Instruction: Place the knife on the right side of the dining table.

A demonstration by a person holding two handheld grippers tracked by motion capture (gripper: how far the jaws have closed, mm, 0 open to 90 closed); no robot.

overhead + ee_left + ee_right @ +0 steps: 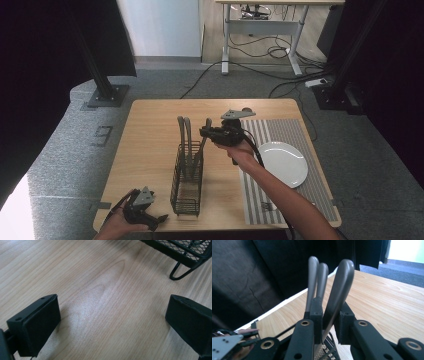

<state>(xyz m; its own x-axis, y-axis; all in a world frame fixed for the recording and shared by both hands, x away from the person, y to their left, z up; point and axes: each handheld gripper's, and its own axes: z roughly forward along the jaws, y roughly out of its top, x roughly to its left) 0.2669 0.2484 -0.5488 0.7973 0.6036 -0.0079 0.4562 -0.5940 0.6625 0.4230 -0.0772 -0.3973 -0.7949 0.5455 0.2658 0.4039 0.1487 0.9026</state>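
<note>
I see the right gripper (329, 322) clamped on one grey utensil handle (339, 290) — it stands in the black wire caddy (187, 185) at mid-table. My left gripper (112, 322) rests wide open on the wooden table (100, 295) — just beside the caddy's foot.

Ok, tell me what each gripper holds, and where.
Right gripper clamps one utensil handle partway down its grey shaft, above the wire caddy. Left gripper holds nothing.
</note>
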